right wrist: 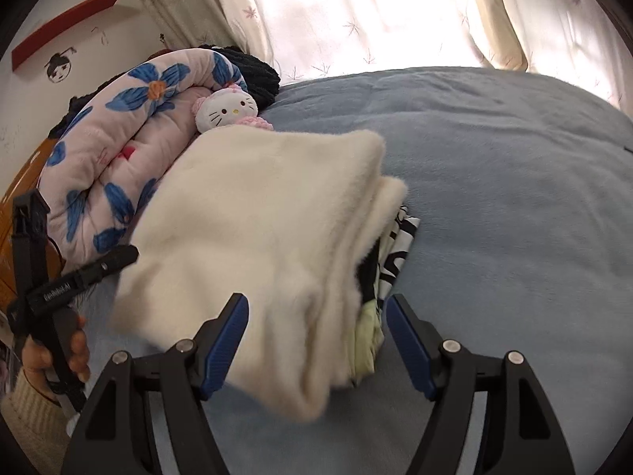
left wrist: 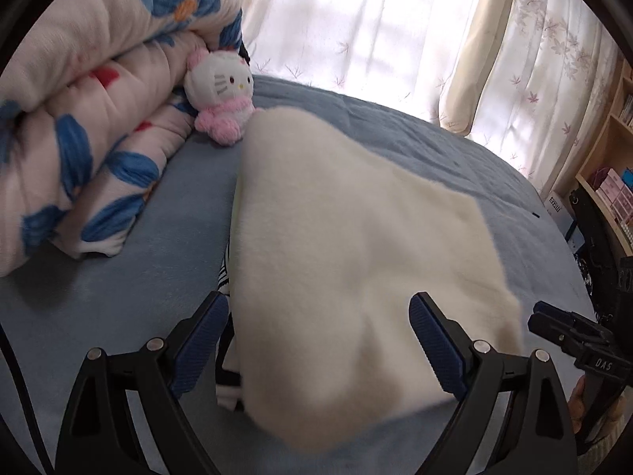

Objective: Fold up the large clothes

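Note:
A folded cream fleece garment point(left wrist: 356, 229) lies on the blue bed sheet point(left wrist: 118, 285). My left gripper point(left wrist: 318, 340) is open, its blue pads standing to either side of the garment's near left end without pressing it. In the right wrist view the same cream garment point(right wrist: 269, 217) sits on a black-and-white patterned cloth point(right wrist: 399, 245) and a pale yellow-green layer point(right wrist: 368, 340). My right gripper point(right wrist: 318, 340) is open around the stack's near right corner, and its pads are off the cloth.
A rolled floral quilt point(left wrist: 79, 126) and a white-and-pink cat plush point(left wrist: 221, 91) lie at the bed's far left. Curtains point(left wrist: 376, 27) hang behind the bed. A bookshelf point(left wrist: 617, 150) stands at the right. A hand point(right wrist: 75, 352) grips the left tool's handle.

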The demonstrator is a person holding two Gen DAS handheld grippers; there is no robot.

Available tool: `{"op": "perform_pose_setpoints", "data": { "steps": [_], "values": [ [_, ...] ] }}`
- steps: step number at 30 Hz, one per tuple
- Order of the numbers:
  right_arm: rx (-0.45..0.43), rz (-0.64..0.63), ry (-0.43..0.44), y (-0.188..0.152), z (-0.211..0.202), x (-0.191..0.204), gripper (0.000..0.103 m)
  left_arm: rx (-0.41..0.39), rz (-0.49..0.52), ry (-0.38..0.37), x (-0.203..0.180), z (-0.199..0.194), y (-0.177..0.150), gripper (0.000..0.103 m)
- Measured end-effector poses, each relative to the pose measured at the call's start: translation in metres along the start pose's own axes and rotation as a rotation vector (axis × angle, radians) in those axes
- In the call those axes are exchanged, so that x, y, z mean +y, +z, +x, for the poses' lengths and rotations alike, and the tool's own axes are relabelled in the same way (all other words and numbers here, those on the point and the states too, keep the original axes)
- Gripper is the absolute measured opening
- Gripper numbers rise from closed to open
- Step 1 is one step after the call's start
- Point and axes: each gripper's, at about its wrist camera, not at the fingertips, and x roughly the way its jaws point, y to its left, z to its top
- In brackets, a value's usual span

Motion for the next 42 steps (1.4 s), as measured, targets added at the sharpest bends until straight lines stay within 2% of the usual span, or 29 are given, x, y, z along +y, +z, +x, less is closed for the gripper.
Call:
{"op": "perform_pose_setpoints", "data": {
  "steps": [7, 13, 18, 19, 25, 32, 42],
  "values": [
    [0.000, 0.008, -0.028, -0.017, -0.086, 0.011, 0.073, 0.007, 0.026, -0.011, -0.036, -0.086, 0.006, 0.092],
    [-0.033, -0.025, -0.044, -0.031, -0.165, 0.023, 0.072, -0.022, 0.062, 0.002, -0.073, -0.173, -0.009, 0.093],
    [-0.067, -0.058, -0.110, -0.043, -0.230, 0.033, 0.073, -0.031, 0.091, 0.037, -0.096, -0.230, -0.026, 0.093],
    [-0.060, -0.059, -0.145, -0.048, -0.245, 0.034, 0.073, -0.028, 0.097, 0.041, -0.101, -0.241, -0.032, 0.093],
    [-0.033, -0.067, -0.226, -0.084, -0.297, 0.027, 0.073, -0.013, 0.115, 0.051, -0.128, -0.276, -0.068, 0.093],
    [-0.011, -0.062, -0.286, -0.147, -0.342, 0.007, 0.073, 0.029, 0.118, 0.029, -0.165, -0.294, -0.134, 0.093],
    [-0.019, -0.002, -0.285, -0.230, -0.389, -0.019, 0.073, 0.006, 0.174, 0.031, -0.221, -0.335, -0.215, 0.093]
  ]
}}
